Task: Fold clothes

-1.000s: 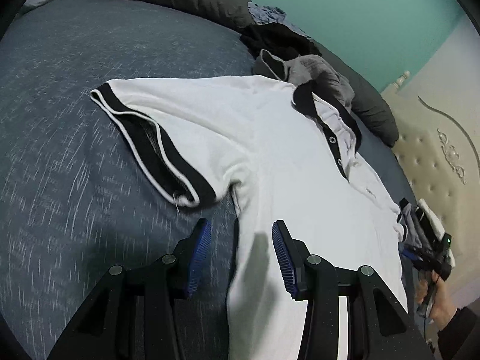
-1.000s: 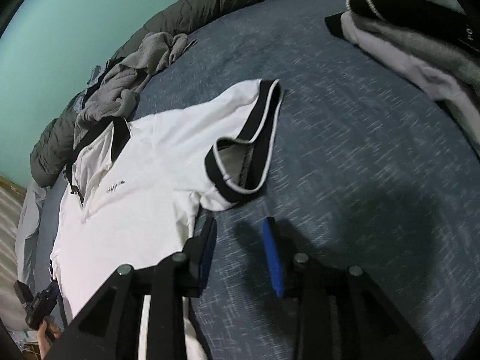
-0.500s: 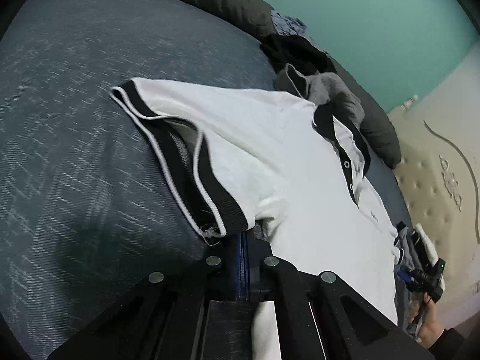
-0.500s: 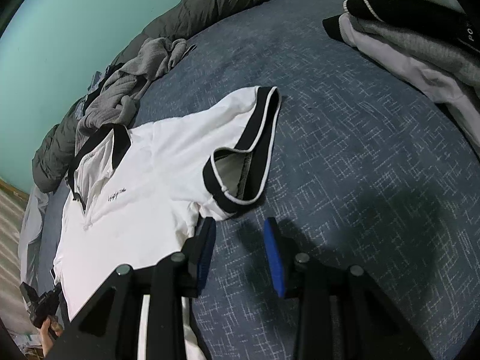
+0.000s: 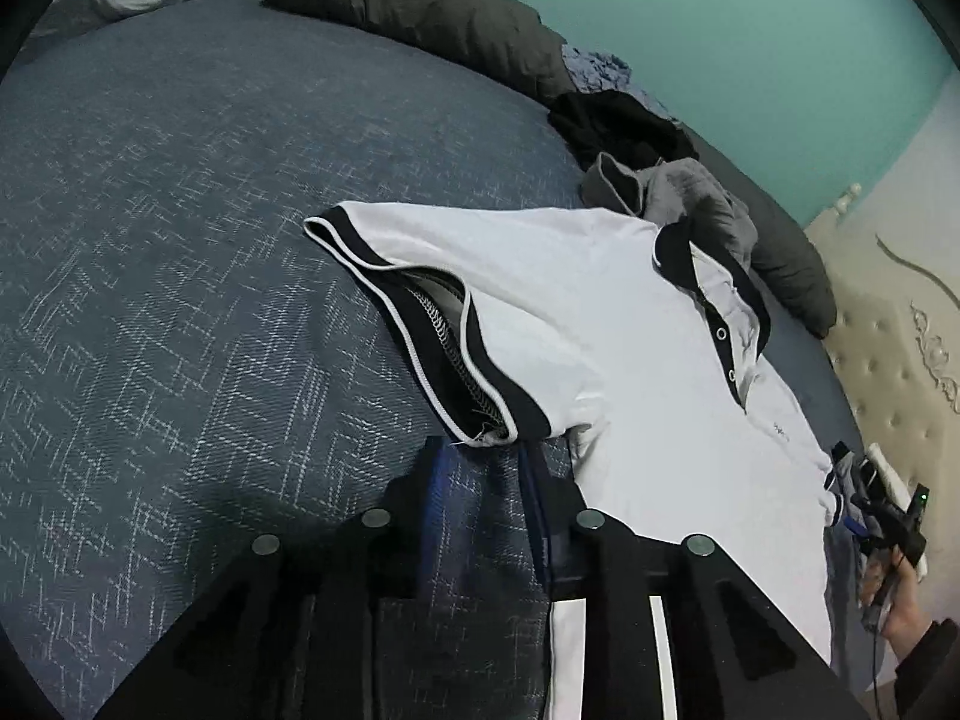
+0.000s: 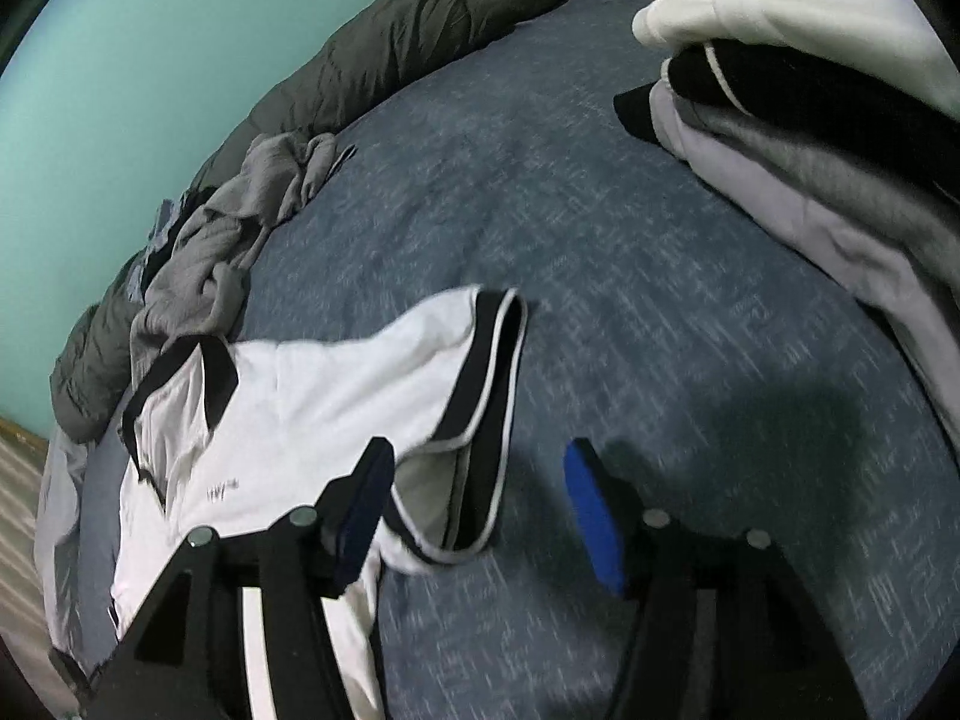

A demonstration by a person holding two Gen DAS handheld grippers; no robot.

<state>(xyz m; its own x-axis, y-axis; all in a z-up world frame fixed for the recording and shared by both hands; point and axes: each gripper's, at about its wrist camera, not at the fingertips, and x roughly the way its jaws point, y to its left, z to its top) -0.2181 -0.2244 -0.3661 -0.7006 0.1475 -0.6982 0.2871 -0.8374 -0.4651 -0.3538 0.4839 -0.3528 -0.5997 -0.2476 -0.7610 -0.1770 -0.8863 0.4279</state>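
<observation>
A white polo (image 5: 600, 330) lies flat on the blue bed (image 5: 180, 240). The left gripper (image 5: 486, 474) has its jaws apart just below one sleeve cuff. The right gripper (image 6: 480, 504) is wide apart around the other cuff (image 6: 480, 450)

no text can be read; the small dark mark on the chest of the white shirt (image 6: 223, 489) is too blurred.

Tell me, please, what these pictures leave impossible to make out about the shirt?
- Left wrist view: the shirt's hem, hidden behind the left claw.
- Right wrist view: the small chest lettering, too small and blurred to read.
- Right wrist view: the shirt's other sleeve, hidden behind the right claw.
</observation>
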